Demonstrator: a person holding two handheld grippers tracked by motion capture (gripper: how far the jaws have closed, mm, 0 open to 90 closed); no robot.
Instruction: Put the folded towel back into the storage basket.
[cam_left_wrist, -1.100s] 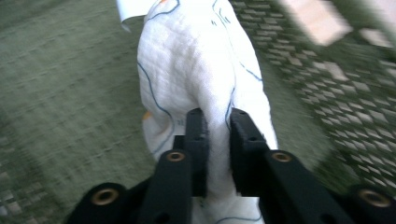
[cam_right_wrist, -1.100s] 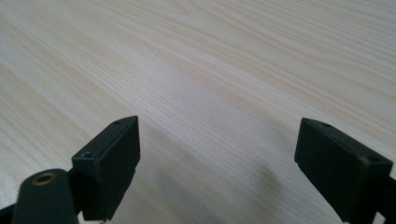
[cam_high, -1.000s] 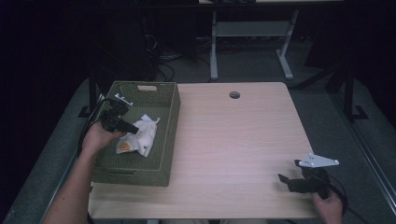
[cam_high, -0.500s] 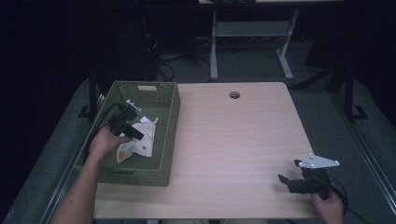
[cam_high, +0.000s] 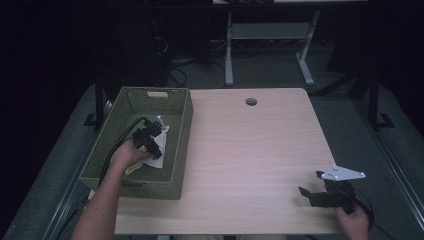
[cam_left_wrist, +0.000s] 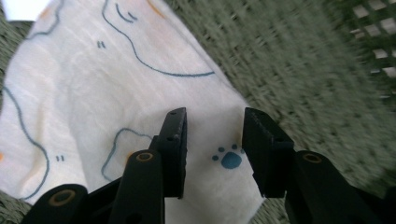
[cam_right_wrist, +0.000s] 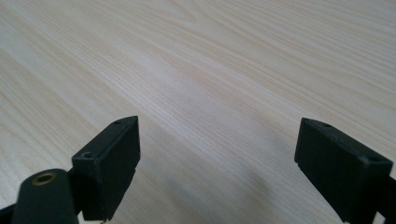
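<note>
My left tongs (cam_high: 148, 141) sit at the left of the frame, pointed down, jaws just opening with a gap between them. My right tongs (cam_high: 320, 192) rest at lower right, jaws spread wide.

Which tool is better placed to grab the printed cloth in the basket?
Left. The left tool is down inside the green basket, its jaws apart just above the white printed cloth. The right tool sits open at the table's far corner.
</note>
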